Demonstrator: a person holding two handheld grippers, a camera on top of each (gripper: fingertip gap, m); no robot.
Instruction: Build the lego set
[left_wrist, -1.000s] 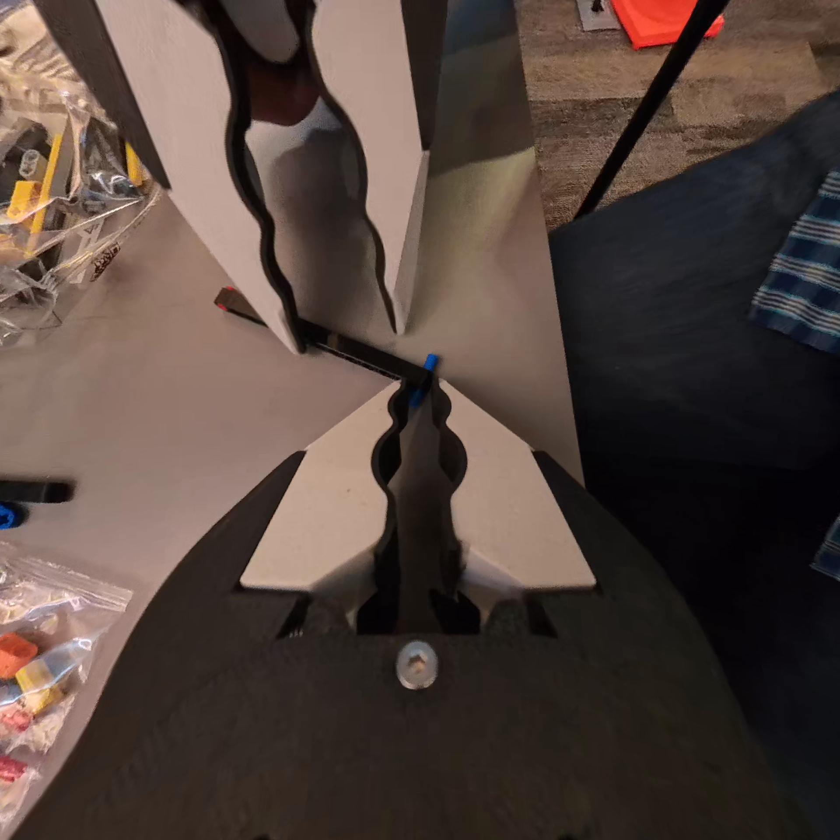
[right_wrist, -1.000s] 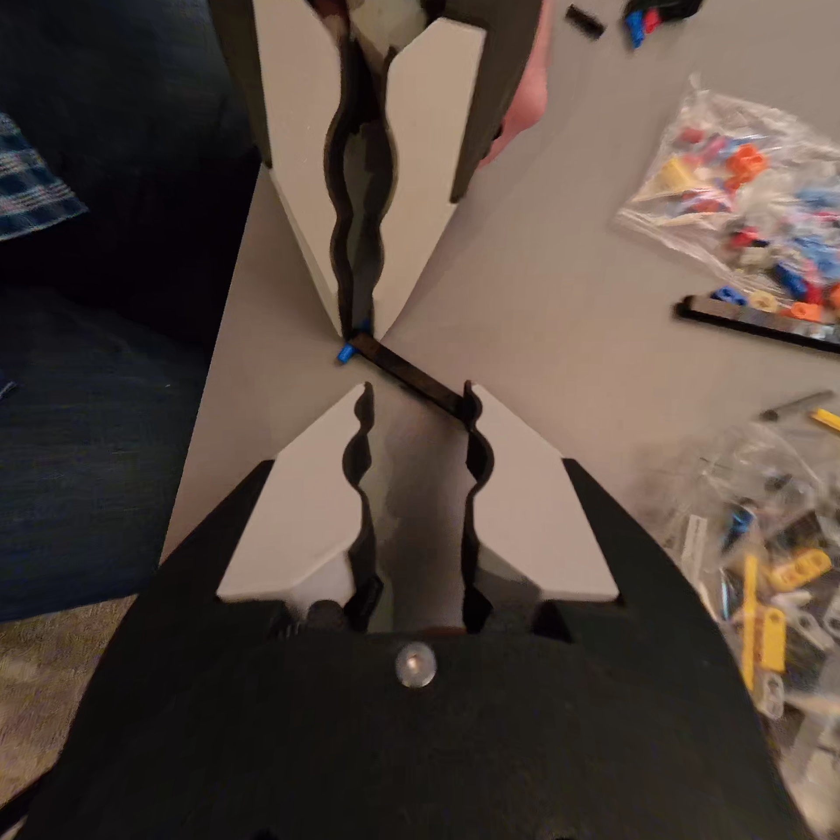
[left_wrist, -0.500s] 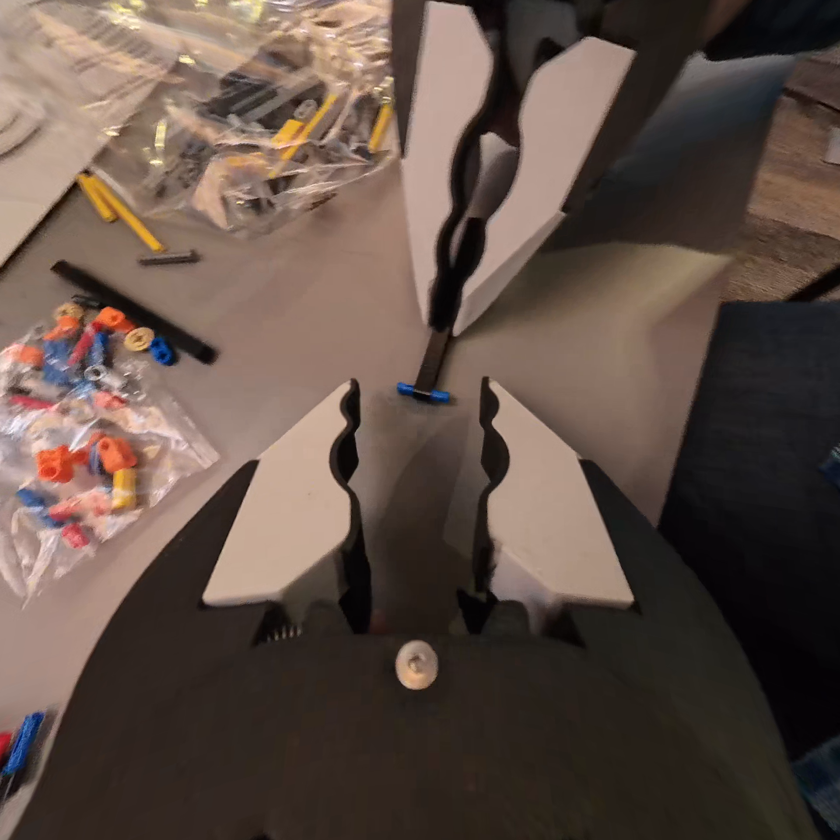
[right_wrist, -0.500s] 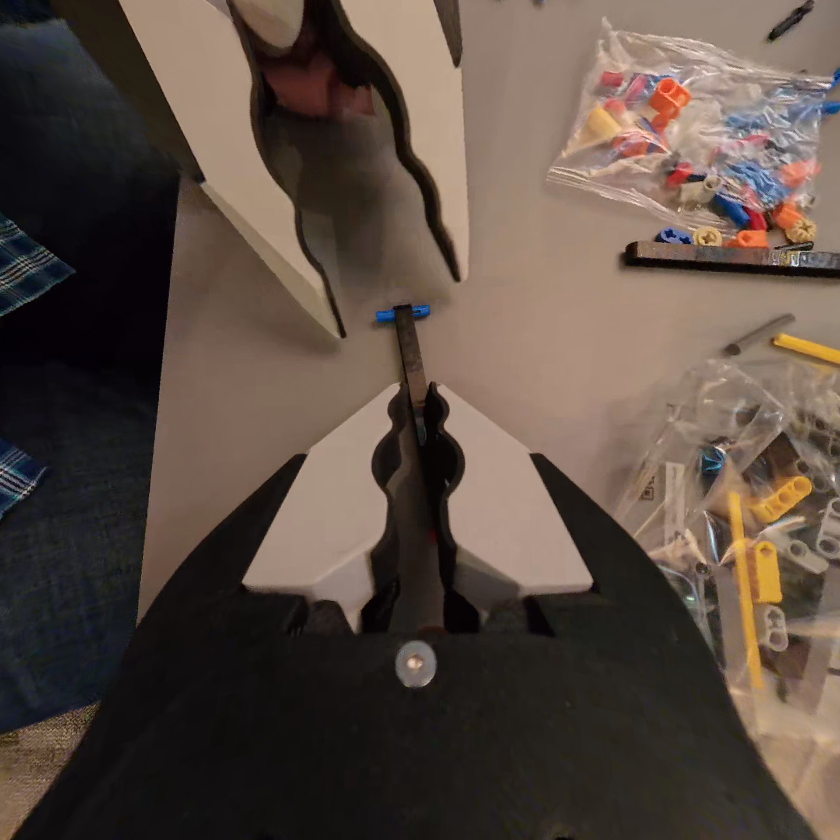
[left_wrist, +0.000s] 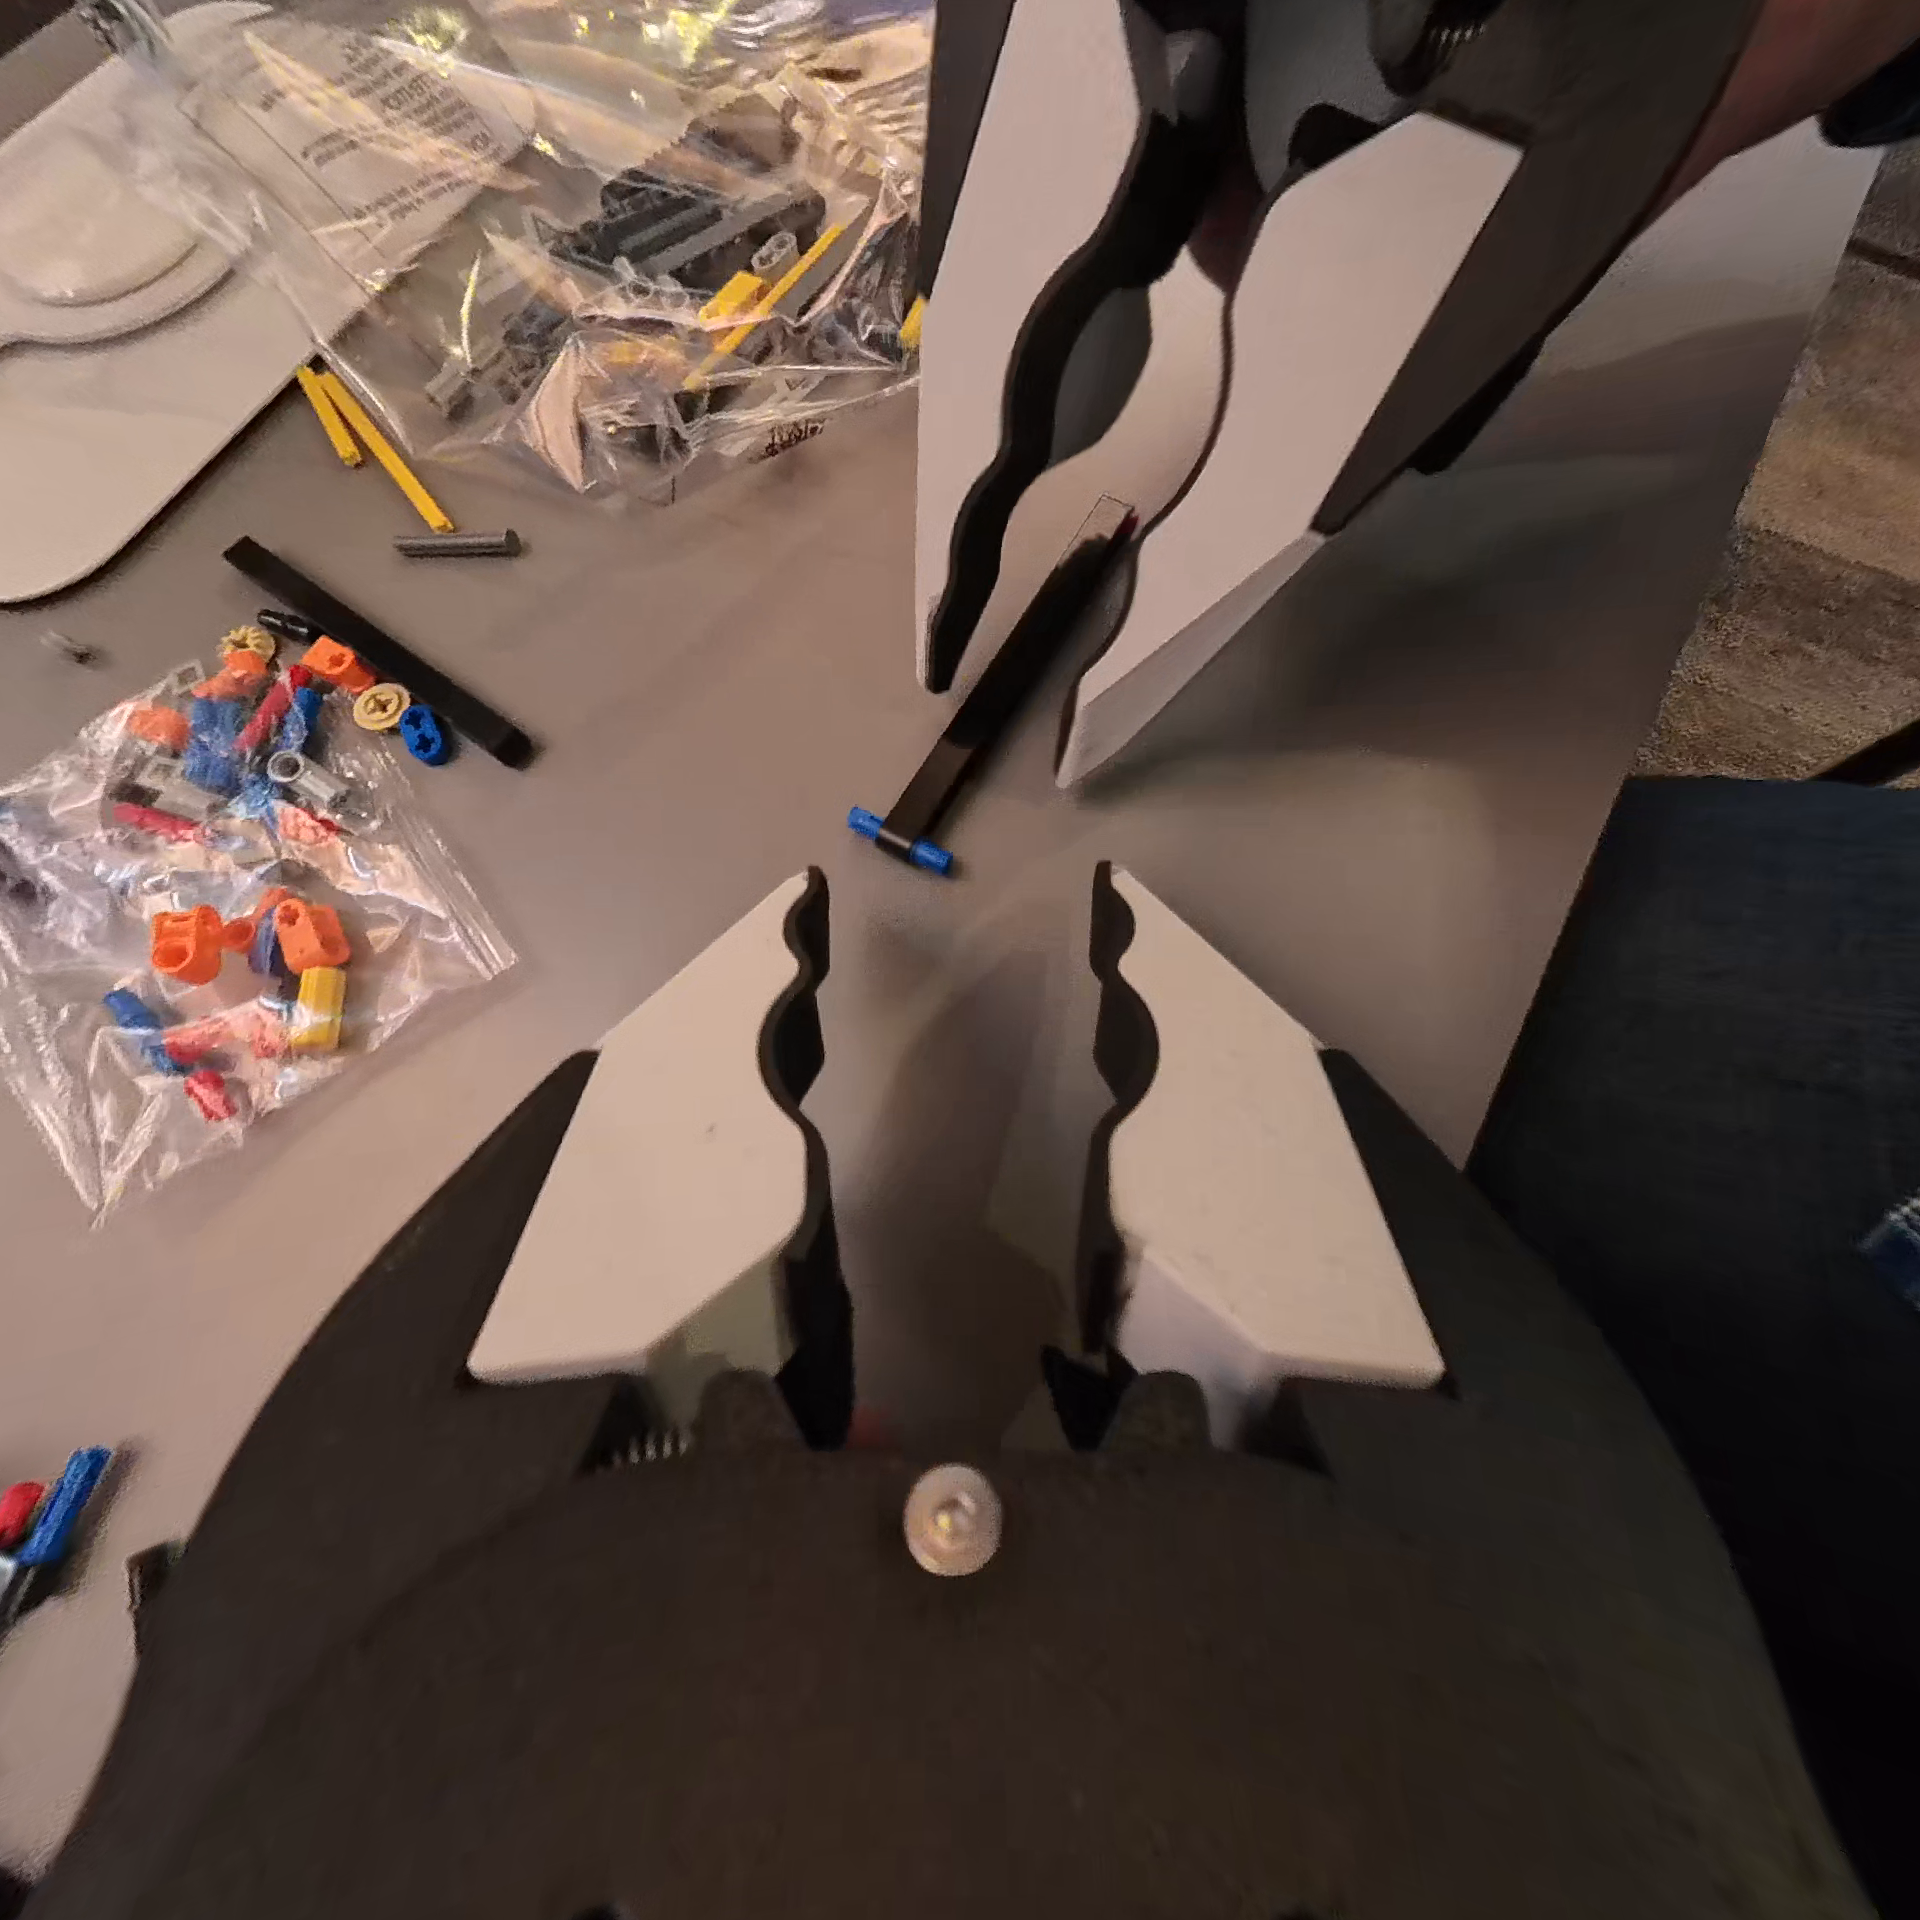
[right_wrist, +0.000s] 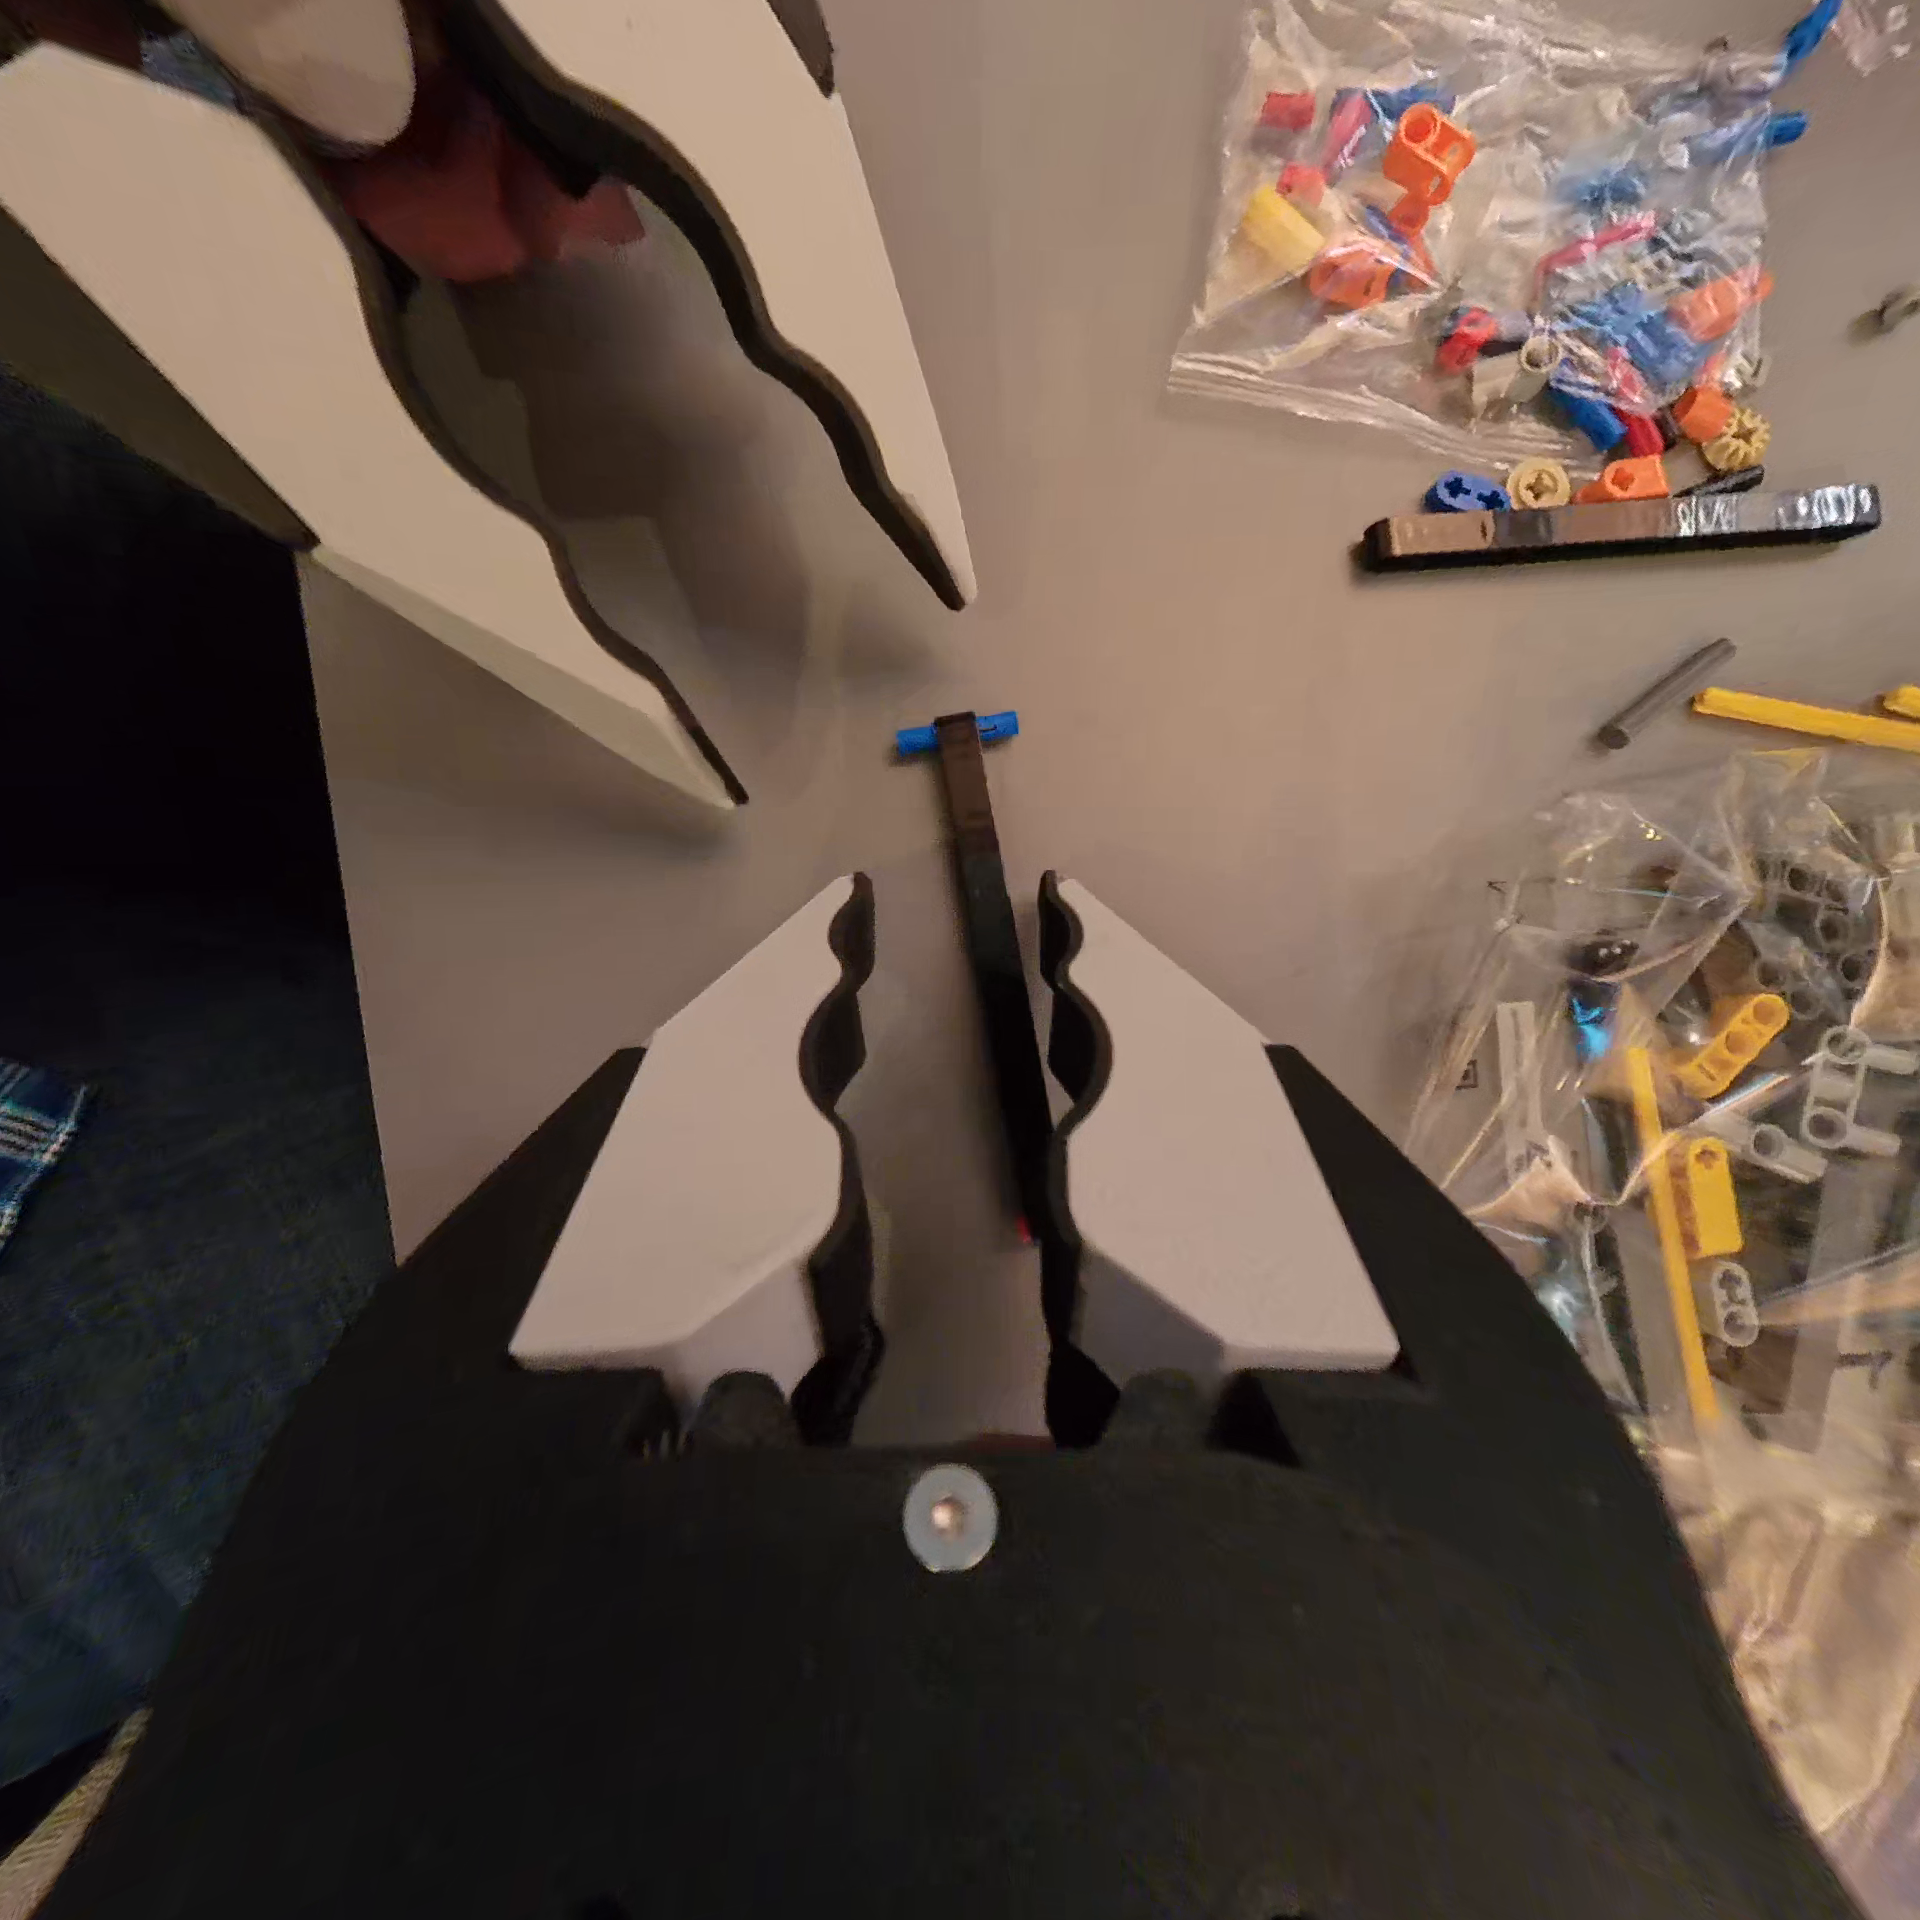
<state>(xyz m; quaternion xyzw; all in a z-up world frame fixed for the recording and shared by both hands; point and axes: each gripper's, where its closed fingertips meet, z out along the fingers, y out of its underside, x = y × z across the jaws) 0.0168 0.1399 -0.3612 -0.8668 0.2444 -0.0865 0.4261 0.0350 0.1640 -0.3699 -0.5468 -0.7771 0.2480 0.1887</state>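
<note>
A short black beam (right_wrist: 982, 935) with a blue pin (right_wrist: 956, 732) through its far end lies on the grey table (right_wrist: 1195, 727). My right gripper (right_wrist: 953, 881) is open around the beam's near half, and the beam lies close against the right finger. My left gripper (left_wrist: 961, 871) is open and empty, its tips just short of the blue pin (left_wrist: 899, 836). In the left wrist view the right gripper (left_wrist: 1003, 722) straddles the beam (left_wrist: 997, 686) from the far side. In the right wrist view the left gripper (right_wrist: 847, 696) hangs open beyond the pin.
A bag of small coloured parts (left_wrist: 229, 935) and a larger bag of grey and yellow parts (left_wrist: 644, 260) lie on the table. Beside them are a long black beam (left_wrist: 384, 655), yellow axles (left_wrist: 374, 447) and a grey axle (left_wrist: 457, 543). A dark blue cushion (left_wrist: 1714, 1143) borders the table edge. My left and right fingertips are right by each other.
My right gripper, shut on the black beam half a second ago, has opened and the beam lies loose between its fingers. My left gripper let go of the pin end earlier and stays open.
</note>
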